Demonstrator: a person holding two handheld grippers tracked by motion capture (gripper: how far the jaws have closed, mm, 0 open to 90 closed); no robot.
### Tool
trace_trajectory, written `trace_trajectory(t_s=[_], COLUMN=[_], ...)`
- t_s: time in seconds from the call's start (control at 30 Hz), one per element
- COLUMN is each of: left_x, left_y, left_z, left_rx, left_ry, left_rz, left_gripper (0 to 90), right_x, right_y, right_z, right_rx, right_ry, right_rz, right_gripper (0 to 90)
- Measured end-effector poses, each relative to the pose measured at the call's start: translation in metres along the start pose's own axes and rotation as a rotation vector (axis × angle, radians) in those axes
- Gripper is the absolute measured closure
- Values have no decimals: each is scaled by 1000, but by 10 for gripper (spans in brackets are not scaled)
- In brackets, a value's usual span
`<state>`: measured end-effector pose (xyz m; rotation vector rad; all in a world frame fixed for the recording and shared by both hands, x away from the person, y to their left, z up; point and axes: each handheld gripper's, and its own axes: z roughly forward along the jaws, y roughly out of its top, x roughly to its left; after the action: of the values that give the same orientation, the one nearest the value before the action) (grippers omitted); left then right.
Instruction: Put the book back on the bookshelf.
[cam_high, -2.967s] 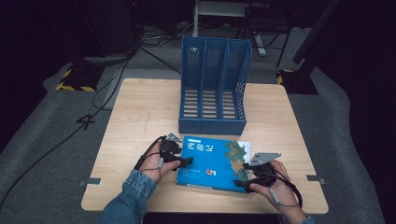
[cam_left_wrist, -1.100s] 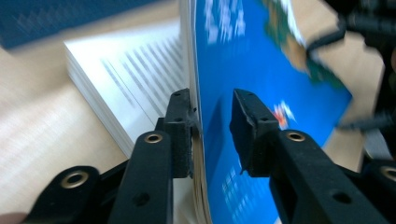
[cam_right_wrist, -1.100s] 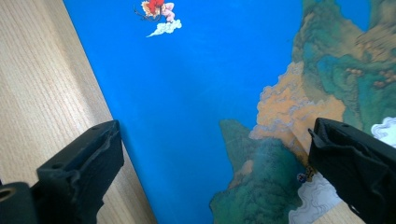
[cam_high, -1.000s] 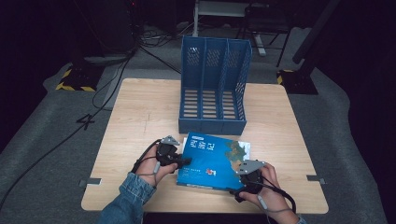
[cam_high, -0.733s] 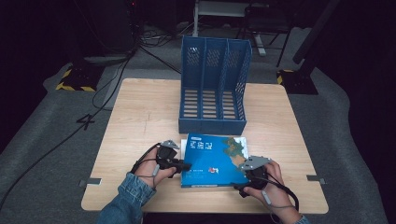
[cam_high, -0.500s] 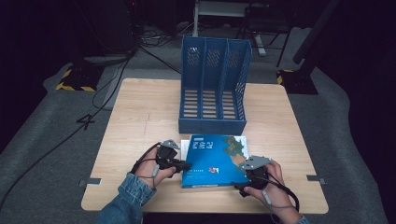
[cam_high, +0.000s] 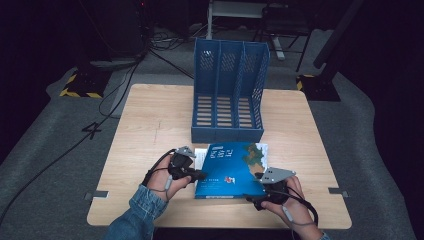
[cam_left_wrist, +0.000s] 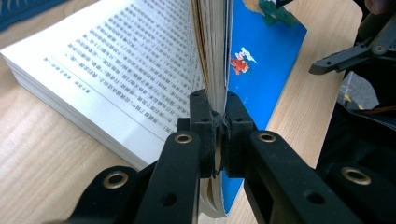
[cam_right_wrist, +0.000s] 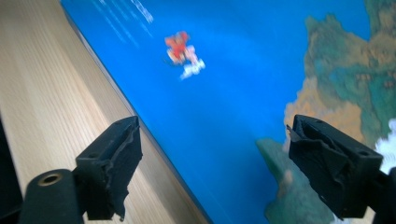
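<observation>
Tongs on the left (cam_left_wrist: 215, 126) are clamped on the blue front cover and a thin sheaf of pages of a blue paperback book (cam_high: 234, 169), lifting them up off the printed page block, while the right tongs (cam_right_wrist: 212, 172) stand wide apart with the cover's lower edge between the two tips, touching nothing that I can see. The book lies on the pale wooden desk (cam_high: 150, 120) at about 6 o'clock from the blue three-slot plastic file holder (cam_high: 229, 92), which stands just beyond it. The likely trouble, as I judge it, is a torn or creased cover: the left grip takes only a narrow strip near the fore edge, so pulling further could bend the pages or let them slip free and flop shut. The left gripper view shows the open text pages and the pinch itself, which the high view hides under the cover; the high view alone gives the book's place relative to the holder and both hands flanking it at 9 and 4 o'clock.
</observation>
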<state>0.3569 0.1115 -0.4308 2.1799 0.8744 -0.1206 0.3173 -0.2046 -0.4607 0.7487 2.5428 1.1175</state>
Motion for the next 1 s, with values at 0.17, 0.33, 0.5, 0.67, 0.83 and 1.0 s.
trace_trajectory(t_s=[0.17, 0.33, 0.5, 0.67, 0.83, 1.0], left_x=[-6, -10, -15, -19, -19, -20], left_y=[13, 22, 33, 40, 43, 43], left_z=[-3, -5, -7, -7, -8, -8], left_rx=[11, 25, 31, 39, 34, 35], left_ry=[22, 38, 43, 61, 52, 52], left_rz=[15, 11, 5, 8, -1, 0], left_gripper=[855, 856, 856, 857, 857, 856], right_x=[4, 8, 12, 20, 32, 44], right_y=[6, 11, 18, 27, 36, 42], right_z=[-2, -3, 0, 6, 16, 30], right_rx=[-61, -71, -85, -112, -116, -76], right_ry=[-1, -16, -16, -17, -19, 8], right_rz=[-11, -29, -69, -127, -203, -248], right_gripper=[159, 166, 226, 280, 317, 344])
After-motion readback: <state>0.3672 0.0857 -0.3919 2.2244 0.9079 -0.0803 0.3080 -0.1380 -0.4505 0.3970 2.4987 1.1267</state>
